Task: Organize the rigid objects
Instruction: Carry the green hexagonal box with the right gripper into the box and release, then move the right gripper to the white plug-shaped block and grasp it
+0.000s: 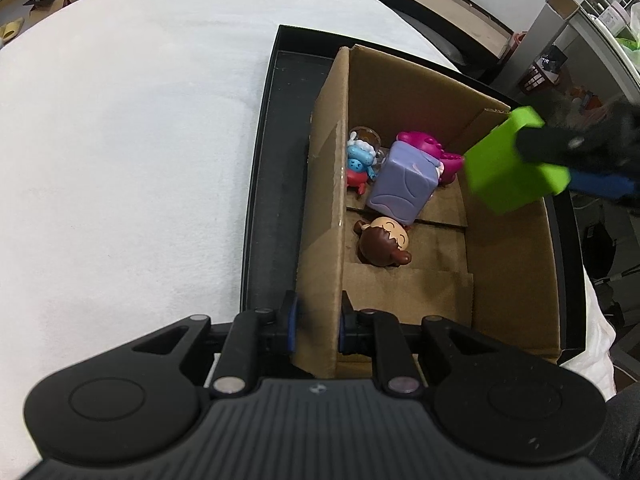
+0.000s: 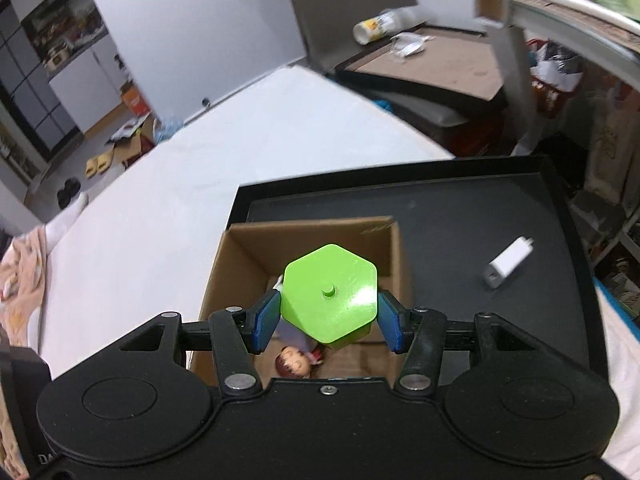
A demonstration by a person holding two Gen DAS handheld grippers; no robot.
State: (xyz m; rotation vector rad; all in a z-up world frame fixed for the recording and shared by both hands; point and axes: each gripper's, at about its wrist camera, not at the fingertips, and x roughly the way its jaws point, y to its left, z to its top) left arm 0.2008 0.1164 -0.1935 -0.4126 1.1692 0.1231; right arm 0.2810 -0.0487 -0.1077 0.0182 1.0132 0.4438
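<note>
A cardboard box (image 1: 508, 272) stands on a black tray (image 1: 272, 168) on a white bed. My left gripper (image 1: 316, 324) is shut on the box's left wall (image 1: 324, 216). Inside lie a purple cube (image 1: 400, 180), a brown-haired figurine (image 1: 384, 244), a blue and red figurine (image 1: 360, 160) and a magenta toy (image 1: 424, 144). My right gripper (image 2: 328, 322) is shut on a green hexagonal block (image 2: 330, 292) and holds it above the open box (image 2: 236, 264). The block (image 1: 512, 160) also shows over the box's right wall in the left wrist view.
A white charger (image 2: 508, 262) lies on the black tray (image 2: 460, 216) right of the box. The white bed (image 1: 140, 140) stretches left. A dark table (image 2: 436, 64) with a bottle and clutter stands beyond the bed.
</note>
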